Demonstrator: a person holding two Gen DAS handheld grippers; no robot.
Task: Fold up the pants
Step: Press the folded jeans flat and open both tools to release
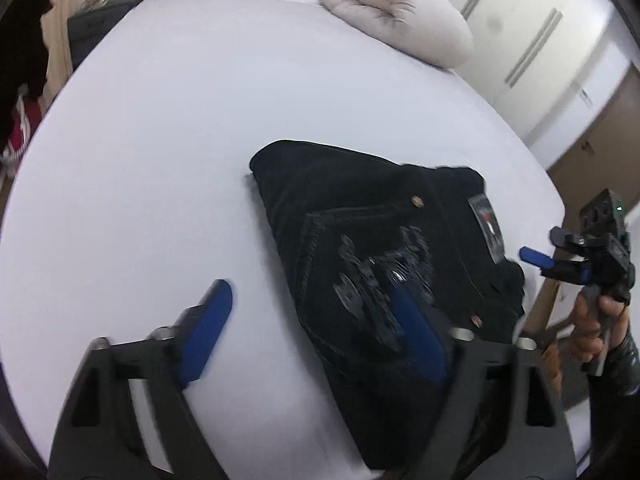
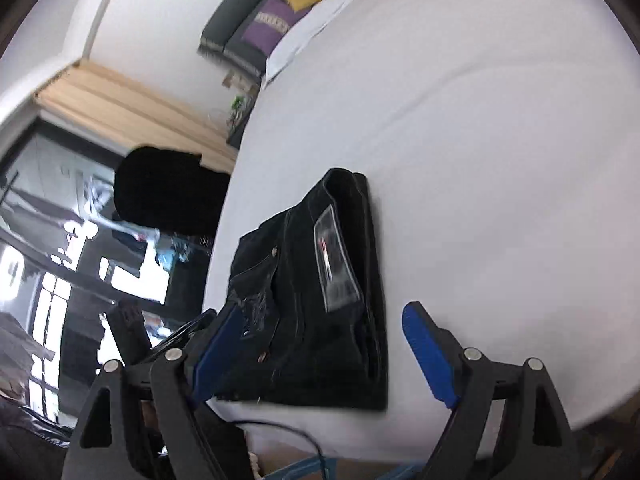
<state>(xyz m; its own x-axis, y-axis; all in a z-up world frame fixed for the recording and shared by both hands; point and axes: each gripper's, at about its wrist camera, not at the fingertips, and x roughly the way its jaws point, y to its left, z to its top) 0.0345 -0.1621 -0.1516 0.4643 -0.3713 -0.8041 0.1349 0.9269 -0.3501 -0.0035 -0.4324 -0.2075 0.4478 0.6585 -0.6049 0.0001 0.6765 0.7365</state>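
Pants (image 1: 380, 248), black and folded into a compact stack, lie on the white bed (image 1: 200, 140) near its right-hand edge, pocket embroidery and waist label facing up. The left tool (image 1: 320, 332) is spread wide, one blue finger (image 1: 208, 332) over bare sheet, the other over the pants. The right tool (image 2: 328, 352) is likewise spread, straddling the stack's near edge and pinching nothing. Broad open sheet stretches beyond toward a beige pillow (image 1: 400, 12).
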